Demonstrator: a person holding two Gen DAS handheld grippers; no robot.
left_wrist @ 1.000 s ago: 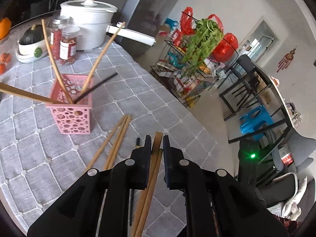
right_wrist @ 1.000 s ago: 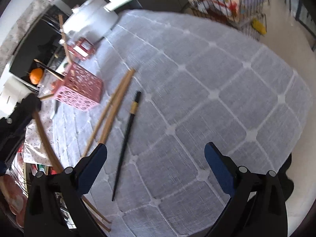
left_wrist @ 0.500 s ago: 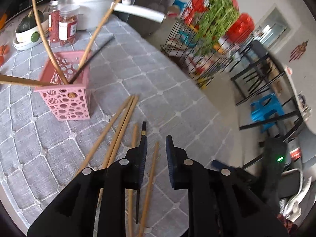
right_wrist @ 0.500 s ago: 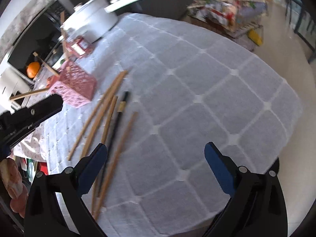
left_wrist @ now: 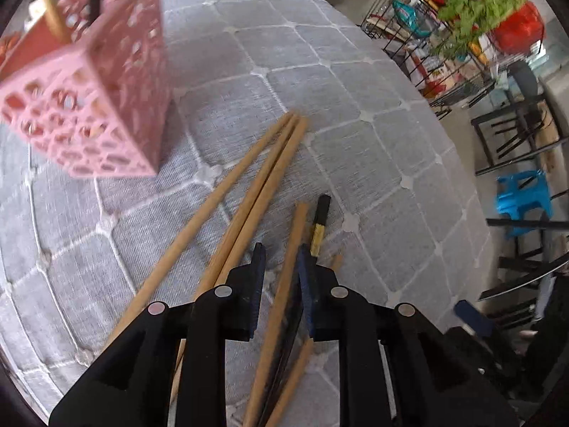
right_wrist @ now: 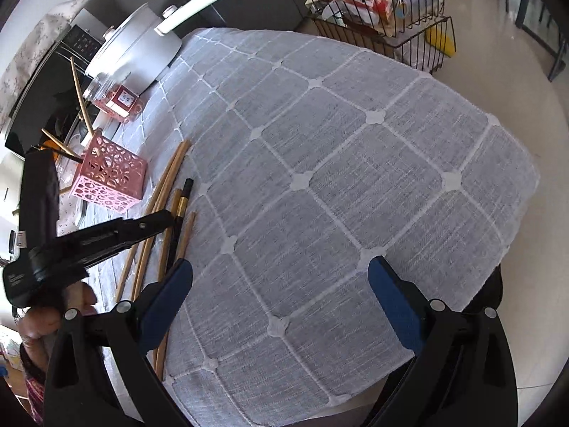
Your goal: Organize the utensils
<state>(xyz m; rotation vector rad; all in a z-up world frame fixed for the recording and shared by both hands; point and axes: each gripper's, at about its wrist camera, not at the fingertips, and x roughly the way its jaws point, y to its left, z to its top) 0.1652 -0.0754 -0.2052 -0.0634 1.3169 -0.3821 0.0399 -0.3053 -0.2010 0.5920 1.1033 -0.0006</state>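
Several wooden chopsticks (left_wrist: pixel 249 192) and one black chopstick with a gold band (left_wrist: pixel 317 227) lie loose on the grey checked tablecloth. A pink perforated holder (left_wrist: pixel 89 106) with chopsticks in it stands to their left; it also shows in the right wrist view (right_wrist: pixel 110 178). My left gripper (left_wrist: pixel 279 259) hovers low over the loose pile, its jaws slightly apart astride one wooden chopstick (left_wrist: pixel 284 284), not clamped on it. It shows in the right wrist view (right_wrist: pixel 167 219) too. My right gripper (right_wrist: pixel 281 284) is wide open and empty above the cloth.
A white pot with a long handle (right_wrist: pixel 142 46) and a spice jar (right_wrist: pixel 117 98) stand behind the holder. A wire rack of goods (right_wrist: pixel 384 7) stands on the floor past the table edge (right_wrist: pixel 498 142). Chairs and a blue stool (left_wrist: pixel 522 203) stand to the right.
My left gripper let two wooden chopsticks drop onto the cloth, then came down low over the pile. The right gripper stayed open and shifted a little.
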